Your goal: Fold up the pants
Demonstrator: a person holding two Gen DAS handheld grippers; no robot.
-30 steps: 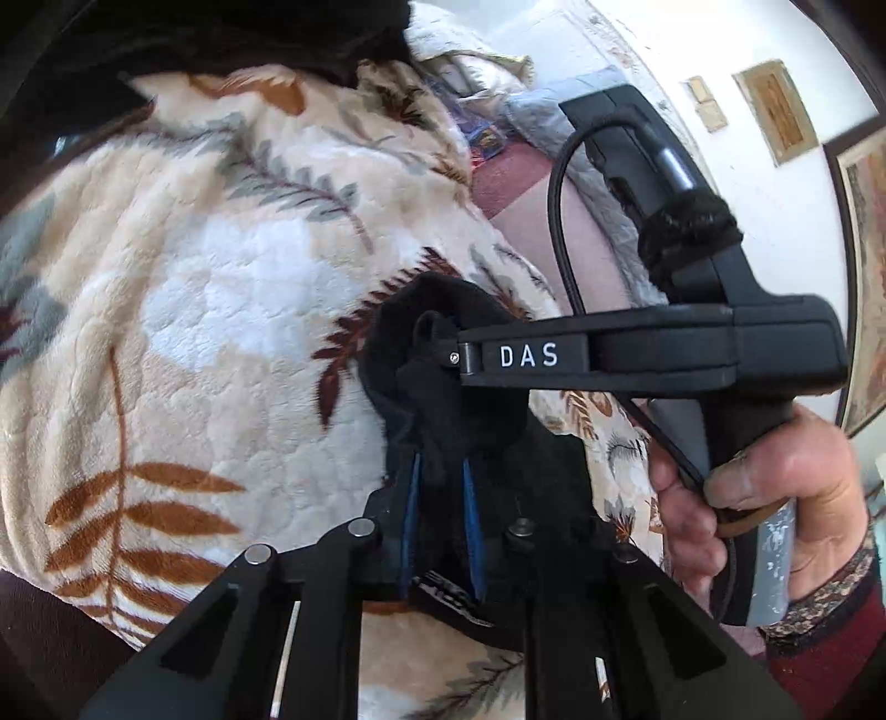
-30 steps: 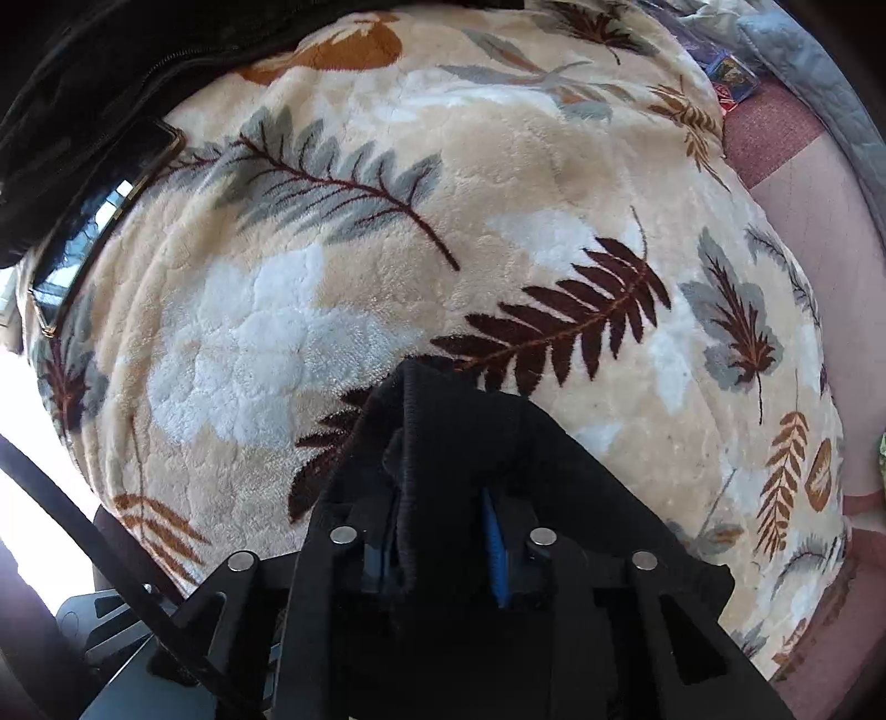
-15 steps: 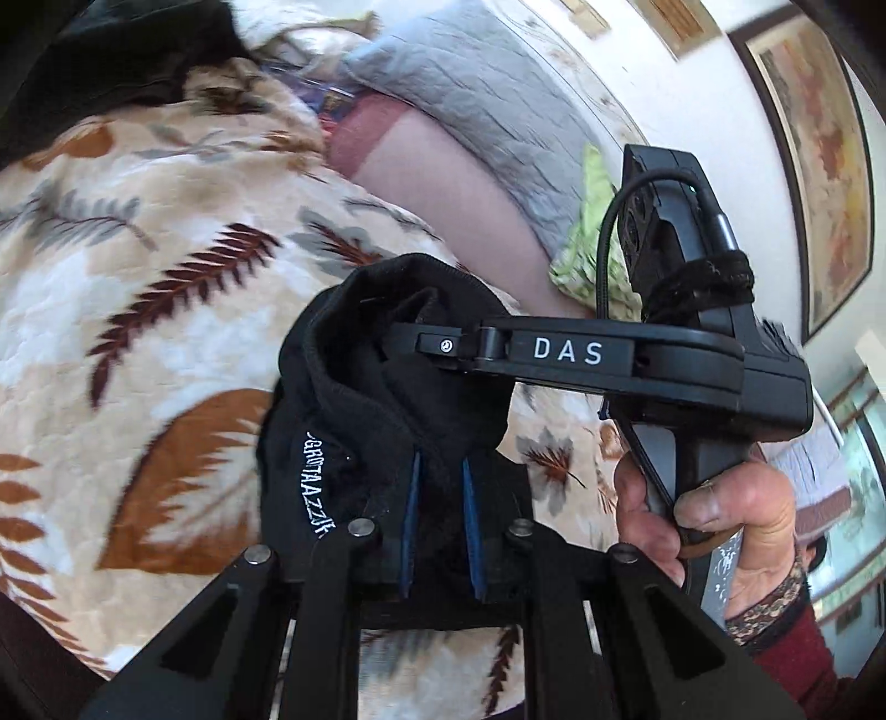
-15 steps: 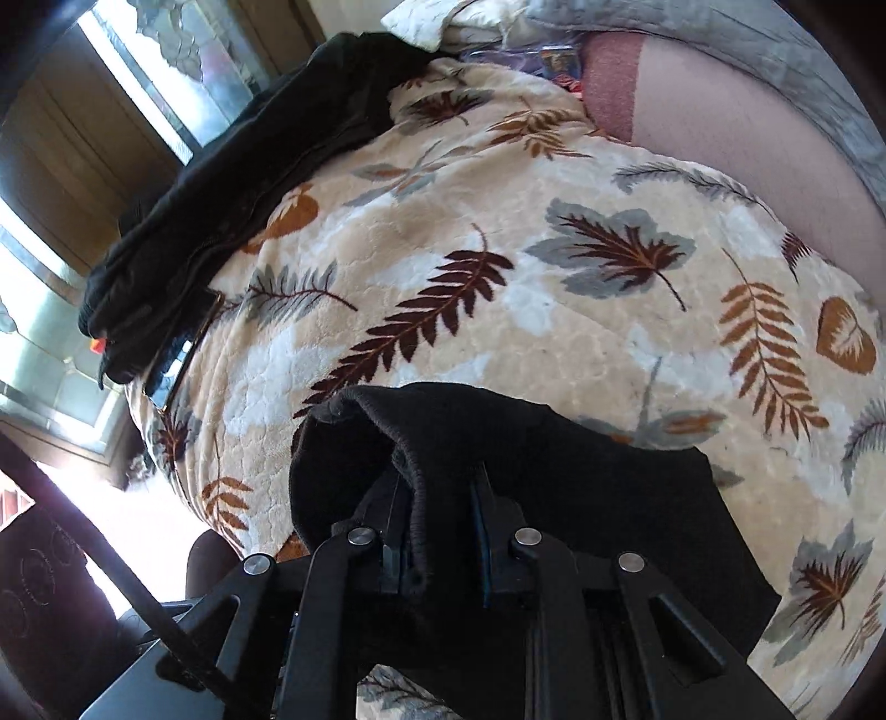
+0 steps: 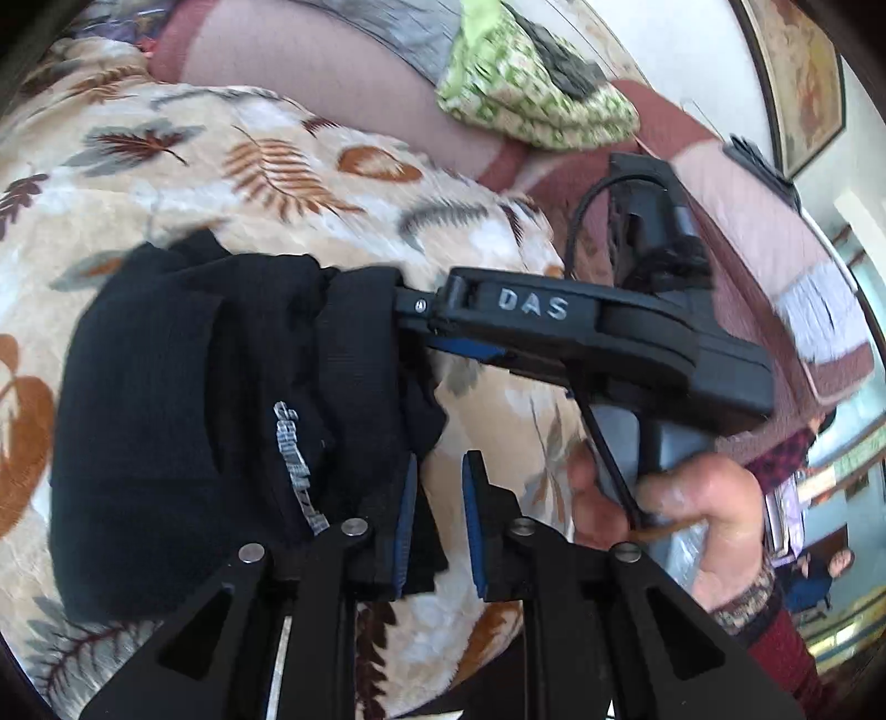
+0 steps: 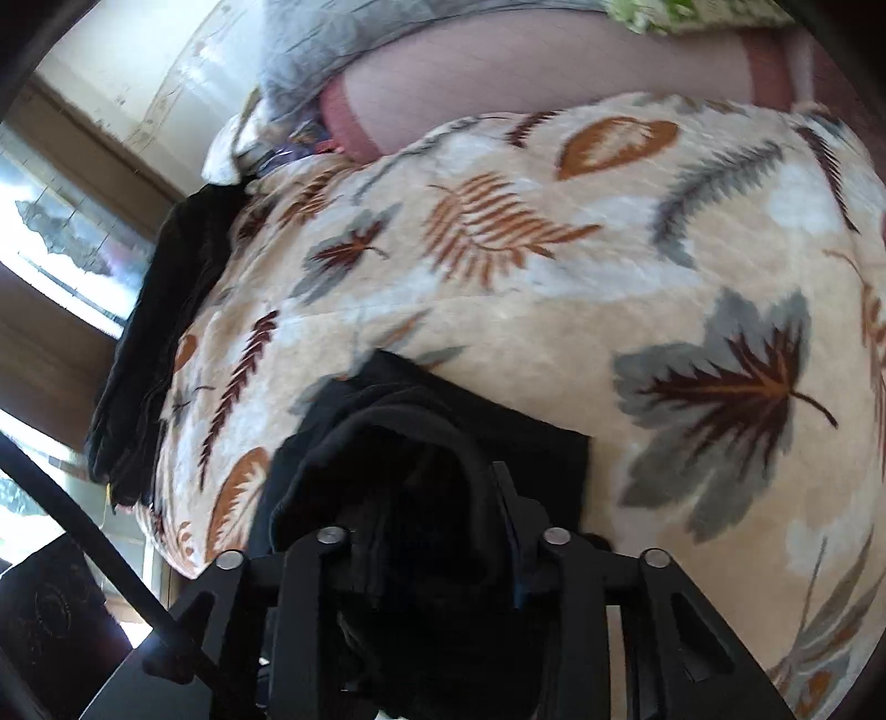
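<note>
The black pants (image 5: 166,387) lie bunched in a folded bundle on the leaf-print blanket (image 5: 277,183); a white logo shows on them. My left gripper (image 5: 437,498) has its blue-padded jaws slightly apart, with a bit of black cloth against the left pad (image 5: 407,515). My right gripper, marked DAS (image 5: 531,304), reaches in from the right and is shut on the bundle's upper edge. In the right wrist view the pants (image 6: 421,498) fill the space between the right gripper (image 6: 443,515) fingers.
A pink bolster (image 5: 332,72), a grey pillow (image 6: 343,33) and a green patterned cloth (image 5: 531,94) lie beyond the blanket. More dark clothing (image 6: 166,332) lies at the blanket's left edge by a window. The blanket's front edge drops off below the grippers.
Both grippers carried the pants across the blanket toward the bolster side. The left gripper's jaws have parted and most of the cloth has left them. The right gripper still grips.
</note>
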